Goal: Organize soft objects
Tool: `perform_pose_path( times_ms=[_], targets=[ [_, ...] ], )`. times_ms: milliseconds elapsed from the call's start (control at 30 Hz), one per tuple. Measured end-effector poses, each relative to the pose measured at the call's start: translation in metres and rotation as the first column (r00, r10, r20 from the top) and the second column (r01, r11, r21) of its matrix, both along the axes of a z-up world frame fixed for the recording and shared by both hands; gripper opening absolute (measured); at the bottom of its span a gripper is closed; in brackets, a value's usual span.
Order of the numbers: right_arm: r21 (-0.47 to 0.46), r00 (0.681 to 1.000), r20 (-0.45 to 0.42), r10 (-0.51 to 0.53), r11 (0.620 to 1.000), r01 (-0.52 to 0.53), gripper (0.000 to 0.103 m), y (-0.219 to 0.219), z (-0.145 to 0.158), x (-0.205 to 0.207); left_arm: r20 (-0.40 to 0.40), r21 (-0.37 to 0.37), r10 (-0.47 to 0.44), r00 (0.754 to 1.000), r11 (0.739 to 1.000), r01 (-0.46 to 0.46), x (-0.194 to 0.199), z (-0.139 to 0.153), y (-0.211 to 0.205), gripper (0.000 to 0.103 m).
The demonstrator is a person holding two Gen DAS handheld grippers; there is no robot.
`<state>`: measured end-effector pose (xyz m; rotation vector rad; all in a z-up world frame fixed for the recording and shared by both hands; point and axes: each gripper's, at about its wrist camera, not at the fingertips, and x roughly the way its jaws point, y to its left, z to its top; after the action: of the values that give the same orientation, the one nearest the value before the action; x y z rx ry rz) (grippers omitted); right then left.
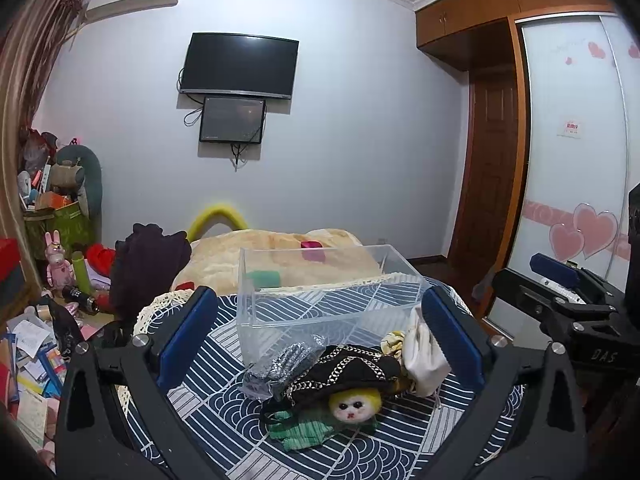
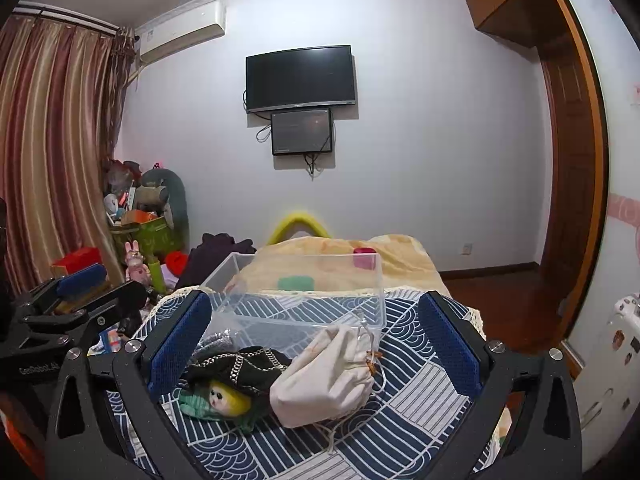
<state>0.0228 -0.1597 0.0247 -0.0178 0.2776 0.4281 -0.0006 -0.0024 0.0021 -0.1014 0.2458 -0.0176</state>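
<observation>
A pile of soft things lies on the blue patterned tablecloth (image 1: pixel 224 432) in front of a clear plastic bin (image 1: pixel 320 280). It holds a yellow-haired doll (image 1: pixel 352 404) under a black cloth with gold trim (image 1: pixel 352 364), a white drawstring bag (image 1: pixel 424 352) and a grey bagged item (image 1: pixel 280 364). My left gripper (image 1: pixel 320 332) is open and empty, its jaws wide on either side of the pile. My right gripper (image 2: pixel 316 344) is open and empty around the white bag (image 2: pixel 324 376) and the doll (image 2: pixel 224 398). The bin (image 2: pixel 304 300) stands just behind them.
A bed with a beige blanket (image 2: pixel 344 260) lies behind the table. Clutter and toys (image 1: pixel 60 280) fill the floor at the left. A wardrobe with heart stickers (image 1: pixel 572 160) stands at the right. Each gripper shows in the other's view, the right (image 1: pixel 568 304), the left (image 2: pixel 72 304).
</observation>
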Motion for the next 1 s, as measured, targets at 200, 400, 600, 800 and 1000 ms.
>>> perform_pose_path(
  times_ms=[200, 400, 600, 800, 1000],
  targets=[
    [0.001, 1.0, 0.002, 0.0, 1.0, 0.0, 0.103, 0.0002, 0.0006, -0.0007, 0.002, 0.009, 0.002, 1.0, 1.0, -0.002, 0.0, 0.0006, -0.0016, 0.103],
    [0.003, 1.0, 0.002, -0.001, 1.0, 0.001, 0.103, -0.0003, 0.0009, -0.0012, 0.002, 0.015, 0.0, 1.0, 1.0, 0.0, -0.0009, 0.0011, -0.0025, 0.103],
    [0.004, 1.0, 0.001, 0.0, 1.0, 0.0, 0.103, 0.0016, 0.0017, -0.0029, 0.003, 0.017, 0.001, 1.0, 1.0, -0.001, -0.0014, 0.0002, -0.0035, 0.103],
    [0.007, 1.0, 0.001, 0.0, 1.0, 0.0, 0.103, 0.001, 0.0034, -0.0045, 0.004, 0.012, 0.001, 1.0, 1.0, -0.001, -0.0009, 0.0017, -0.0029, 0.103],
    [0.007, 1.0, -0.002, 0.001, 1.0, -0.001, 0.103, 0.0026, 0.0054, -0.0079, 0.004, 0.012, 0.001, 1.0, 1.0, -0.001, -0.0018, 0.001, -0.003, 0.103]
  ],
)
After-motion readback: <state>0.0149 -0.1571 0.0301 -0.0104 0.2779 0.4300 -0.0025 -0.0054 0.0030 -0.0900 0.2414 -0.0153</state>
